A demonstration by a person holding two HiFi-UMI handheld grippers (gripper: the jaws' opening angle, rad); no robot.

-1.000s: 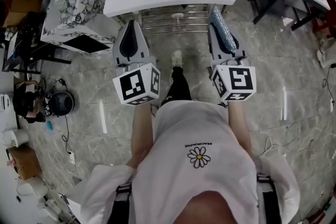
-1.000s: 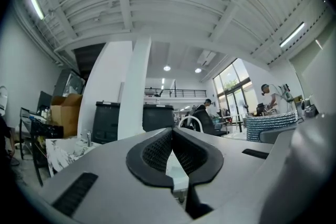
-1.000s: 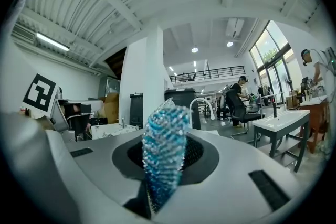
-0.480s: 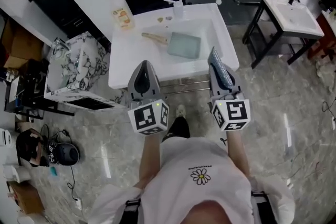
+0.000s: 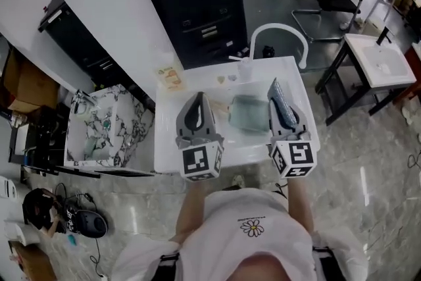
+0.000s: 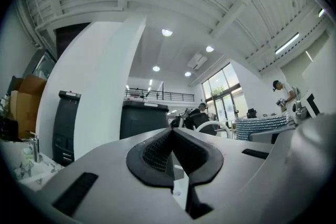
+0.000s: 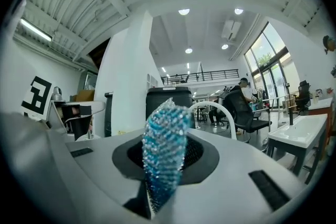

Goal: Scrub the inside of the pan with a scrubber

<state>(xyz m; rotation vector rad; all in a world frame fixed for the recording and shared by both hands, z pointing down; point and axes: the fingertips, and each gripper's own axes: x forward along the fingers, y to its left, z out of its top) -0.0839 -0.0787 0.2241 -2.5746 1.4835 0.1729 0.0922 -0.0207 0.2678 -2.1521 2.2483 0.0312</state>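
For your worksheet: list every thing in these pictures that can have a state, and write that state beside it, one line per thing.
left gripper: shut, empty.
right gripper: shut on the scrubber.
scrubber: clamped upright, in the air, not touching the pan.
pan: open side up in the sink, nothing touching it.
sink: no water visible.
faucet: no water visibly running.

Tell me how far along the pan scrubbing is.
Done: the scrubber is clamped in the right gripper. In hand: both grippers are held over the white sink, and the pan lies in it between them. Left: the left gripper is shut and empty and nothing touches the pan, so steadying it and scrubbing its inside are all to come.
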